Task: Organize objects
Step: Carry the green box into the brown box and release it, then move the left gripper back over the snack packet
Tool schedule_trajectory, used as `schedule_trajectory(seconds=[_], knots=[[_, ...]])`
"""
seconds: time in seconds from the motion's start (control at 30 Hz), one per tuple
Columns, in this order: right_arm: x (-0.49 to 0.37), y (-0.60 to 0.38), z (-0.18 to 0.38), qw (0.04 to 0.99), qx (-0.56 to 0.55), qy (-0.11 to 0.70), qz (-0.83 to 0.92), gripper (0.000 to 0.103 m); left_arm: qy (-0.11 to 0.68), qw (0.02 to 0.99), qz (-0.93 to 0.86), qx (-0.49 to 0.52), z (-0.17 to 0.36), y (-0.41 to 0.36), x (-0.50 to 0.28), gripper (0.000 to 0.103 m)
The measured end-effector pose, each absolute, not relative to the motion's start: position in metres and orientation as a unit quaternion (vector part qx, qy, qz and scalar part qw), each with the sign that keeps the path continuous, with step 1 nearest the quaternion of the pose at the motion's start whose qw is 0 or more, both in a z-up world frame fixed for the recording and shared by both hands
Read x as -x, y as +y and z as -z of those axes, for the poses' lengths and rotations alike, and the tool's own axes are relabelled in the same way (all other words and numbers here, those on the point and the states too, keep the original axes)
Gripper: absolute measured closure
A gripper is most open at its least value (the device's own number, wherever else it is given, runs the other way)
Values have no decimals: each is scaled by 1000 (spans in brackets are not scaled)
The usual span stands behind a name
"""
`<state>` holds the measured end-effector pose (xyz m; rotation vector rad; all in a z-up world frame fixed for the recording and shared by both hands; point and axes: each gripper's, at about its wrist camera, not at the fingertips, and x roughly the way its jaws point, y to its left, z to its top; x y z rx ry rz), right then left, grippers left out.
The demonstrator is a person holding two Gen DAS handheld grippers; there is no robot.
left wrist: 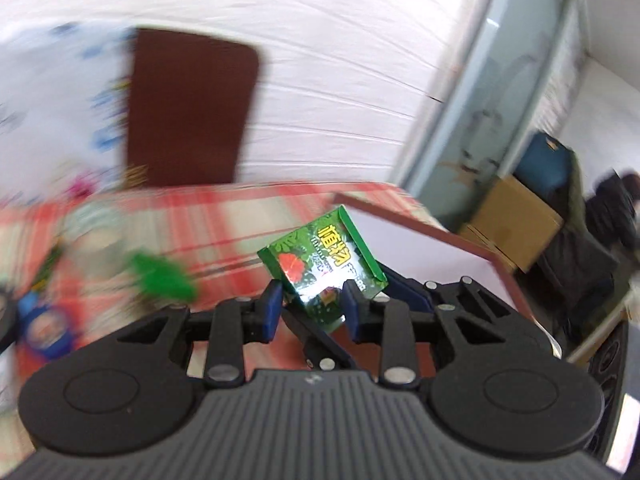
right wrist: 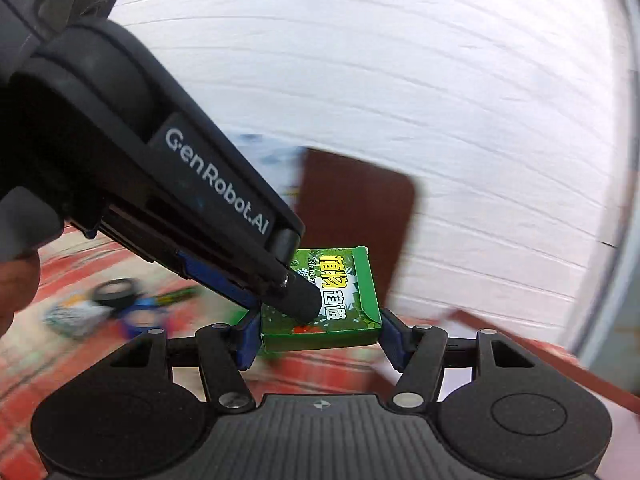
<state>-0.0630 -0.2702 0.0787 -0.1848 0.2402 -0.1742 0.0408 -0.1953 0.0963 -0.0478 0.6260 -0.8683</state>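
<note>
So over on the far left of the worktop (left wrist: 224,216), which has a red plaid cloth on it, there's a pile of blurry stuff: a blue round thing (left wrist: 46,326), something bright green (left wrist: 162,280), and in the right wrist view a black ring (right wrist: 116,292) next to some blue bits. Too smeared to say what any of it is.

Moving toward the middle, a dark brown board (left wrist: 188,112) leans up against the white wall behind the worktop.

Then the main thing: a small green box (left wrist: 324,266) with yellow Chinese lettering and a red flower on it, held up off the cloth. The left gripper (left wrist: 310,308) has its jaws clamped on the lower part of the box, which sits tilted in its view. The right gripper (right wrist: 316,330) has its jaws on either side of the same box (right wrist: 340,308), blue pads right against the left and right edges, so it looks clamped on it too. In the right wrist view the left gripper comes in from the upper left across the top of the box.

Further right there's a red-edged white tray (left wrist: 432,248), and off in the far corner a cardboard box (left wrist: 516,220).
</note>
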Motion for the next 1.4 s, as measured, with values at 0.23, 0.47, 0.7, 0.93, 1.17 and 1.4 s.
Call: schedule_trajectory(seconds=[0.23, 0.47, 0.7, 0.93, 1.17, 1.4], knots=[[82, -362, -74, 975, 34, 146, 166, 44, 312, 829, 464, -25, -84, -293, -37, 68], [86, -405, -61, 965, -7, 170, 200, 36, 316, 825, 463, -73, -68, -331, -26, 68], [96, -390, -64, 971, -2, 131, 200, 37, 292, 844, 447, -60, -84, -300, -23, 64], [105, -337, -75, 989, 19, 70, 130, 37, 273, 872, 407, 17, -92, -202, -17, 55], [48, -238, -52, 987, 43, 154, -18, 44, 314, 905, 279, 71, -61, -73, -37, 56], [12, -163, -32, 968, 62, 210, -125, 44, 362, 904, 162, 159, -23, 42, -69, 56]])
